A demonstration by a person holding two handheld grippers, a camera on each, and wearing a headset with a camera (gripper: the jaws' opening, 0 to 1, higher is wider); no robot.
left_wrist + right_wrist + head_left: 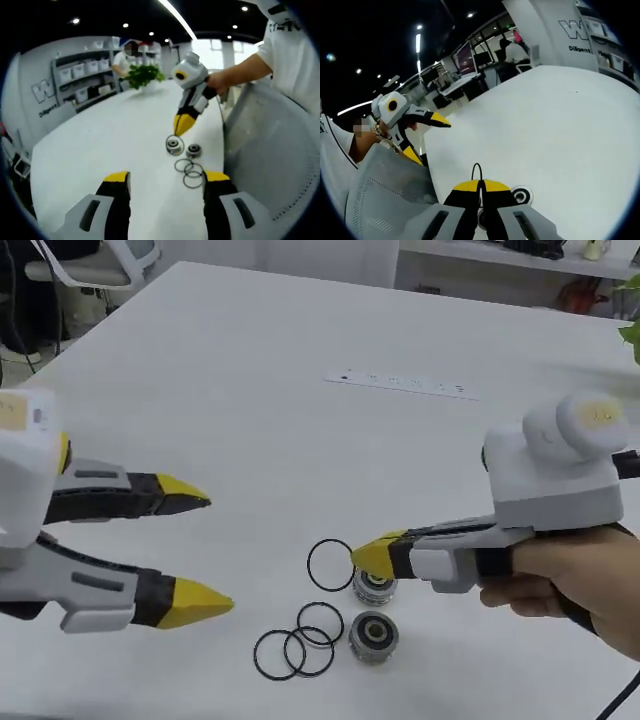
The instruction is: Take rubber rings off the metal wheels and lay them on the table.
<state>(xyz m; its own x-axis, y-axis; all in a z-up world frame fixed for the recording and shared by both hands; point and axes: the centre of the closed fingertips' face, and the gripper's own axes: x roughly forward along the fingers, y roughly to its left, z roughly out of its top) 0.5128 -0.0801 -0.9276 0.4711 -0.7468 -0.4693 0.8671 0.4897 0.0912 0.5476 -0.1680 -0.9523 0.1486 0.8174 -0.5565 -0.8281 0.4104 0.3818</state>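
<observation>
Two metal wheels [374,586] [374,633] stand side by side on the white table [250,390]. My right gripper [362,556] hovers just over the farther wheel, shut on a thin black rubber ring [330,565] that sticks out from its yellow tips. That ring [477,172] rises as a loop from between the jaws of the right gripper [480,186], with a wheel [522,195] beside them. Three loose rings [320,623] [278,654] [310,650] lie overlapping left of the nearer wheel. My left gripper [215,552] stands open, empty, well to the left; its own view faces the wheels [173,145] [193,150].
A white strip with small markings [400,383] lies across the table farther back. A chair [100,265] stands beyond the far left corner. A potted plant [142,75] sits at the table's far end, with shelves and a person behind it.
</observation>
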